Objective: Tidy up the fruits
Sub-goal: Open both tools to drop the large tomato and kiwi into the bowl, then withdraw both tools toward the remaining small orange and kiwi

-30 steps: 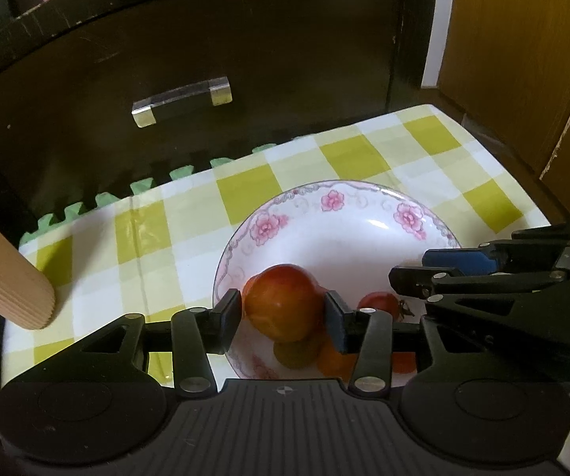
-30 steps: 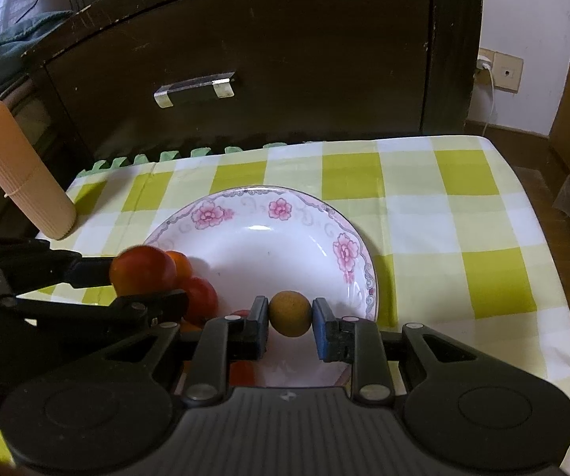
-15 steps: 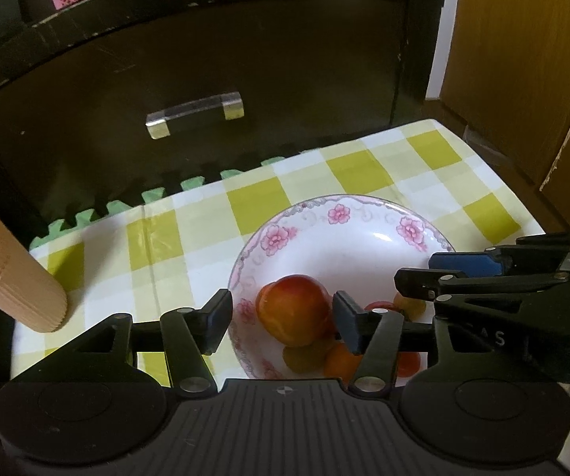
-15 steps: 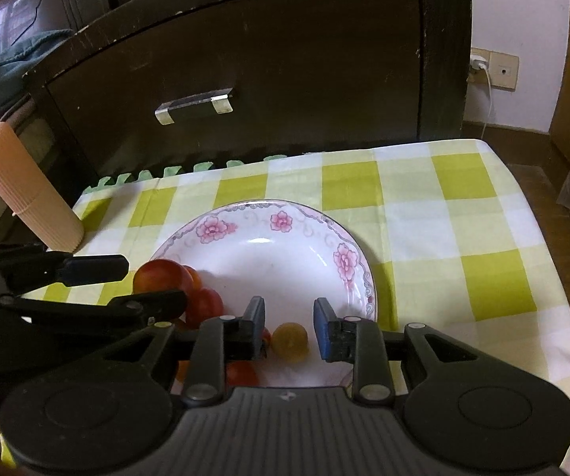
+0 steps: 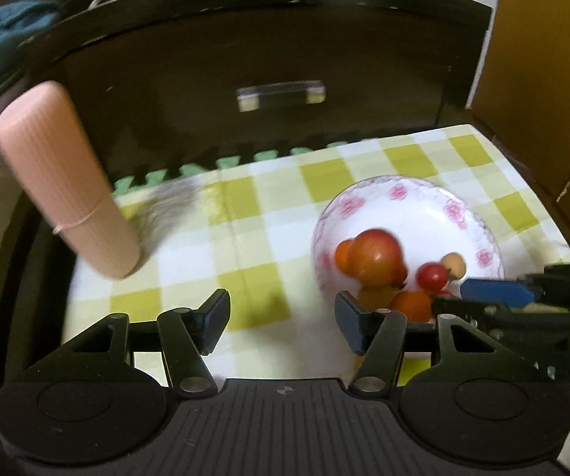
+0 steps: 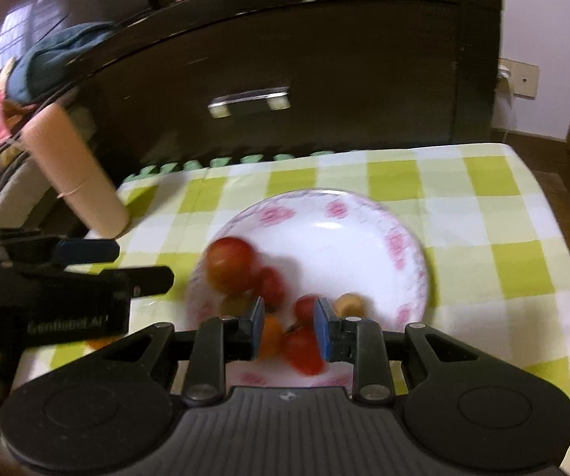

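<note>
**Both fruits released into the plate; grippers pulling clear**

The left gripper [image 5: 281, 317] has let go of the large red-orange fruit [image 5: 378, 256]. A second ago that fruit sat clamped between its jaws. Now it rests in the flowered plate [image 5: 479, 218], beyond and to the right of the right-hand jaw. The jaws are opening, with only the checked cloth [image 5: 245, 238] showing between them.

The right gripper [image 6: 289, 317] has also given up its load. The small yellowish fruit [image 6: 348, 303] it was carrying lies in the plate, just outside its right-hand jaw. Its jaws are drawn in as near as they go. Red and orange fruits show through the gap, blurred, and appear to lie in the plate beneath rather than in any grip.

So two more fruits have joined the pile, which crowds the side of the plate nearest the jaws while the far side stays bare. A pink ribbed cylinder [image 5: 67, 182] stands beyond and left of the left gripper's jaws. No loose fruit shows on the cloth, so the gathering looks close to finished.
</note>
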`<state>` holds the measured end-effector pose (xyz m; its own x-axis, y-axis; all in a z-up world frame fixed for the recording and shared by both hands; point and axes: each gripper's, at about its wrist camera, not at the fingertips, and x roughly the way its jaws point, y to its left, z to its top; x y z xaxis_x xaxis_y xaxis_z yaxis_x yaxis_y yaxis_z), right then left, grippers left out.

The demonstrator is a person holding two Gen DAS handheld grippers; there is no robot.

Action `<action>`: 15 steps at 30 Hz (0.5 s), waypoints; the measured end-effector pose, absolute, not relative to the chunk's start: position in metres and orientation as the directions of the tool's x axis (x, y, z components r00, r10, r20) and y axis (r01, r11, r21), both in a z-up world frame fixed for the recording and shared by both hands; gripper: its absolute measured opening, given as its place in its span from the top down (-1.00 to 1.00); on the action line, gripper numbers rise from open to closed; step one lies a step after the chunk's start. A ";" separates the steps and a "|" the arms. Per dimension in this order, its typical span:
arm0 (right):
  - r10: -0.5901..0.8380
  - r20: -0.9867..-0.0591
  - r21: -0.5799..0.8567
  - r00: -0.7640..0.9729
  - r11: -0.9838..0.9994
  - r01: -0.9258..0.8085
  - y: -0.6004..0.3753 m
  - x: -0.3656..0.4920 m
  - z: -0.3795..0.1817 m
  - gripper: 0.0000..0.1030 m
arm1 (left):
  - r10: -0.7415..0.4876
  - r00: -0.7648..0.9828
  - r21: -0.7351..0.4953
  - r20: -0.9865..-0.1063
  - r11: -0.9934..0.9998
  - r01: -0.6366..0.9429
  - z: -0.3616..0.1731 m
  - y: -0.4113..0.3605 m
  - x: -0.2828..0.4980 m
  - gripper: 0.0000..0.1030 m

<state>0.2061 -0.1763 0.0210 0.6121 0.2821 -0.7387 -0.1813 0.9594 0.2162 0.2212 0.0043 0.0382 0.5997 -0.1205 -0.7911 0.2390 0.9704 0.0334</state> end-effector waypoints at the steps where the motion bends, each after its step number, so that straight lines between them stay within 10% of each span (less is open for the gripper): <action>1: 0.289 -0.739 0.217 0.608 0.957 -0.190 -0.172 0.202 0.021 0.49 | -0.116 0.597 0.032 -0.794 0.972 0.232 0.038 0.009 0.219 -0.28; 15: 0.324 -0.799 0.257 0.506 0.945 -0.201 -0.137 0.170 -0.007 0.48 | -0.044 0.500 0.031 -0.865 0.989 0.141 0.009 0.050 0.211 -0.34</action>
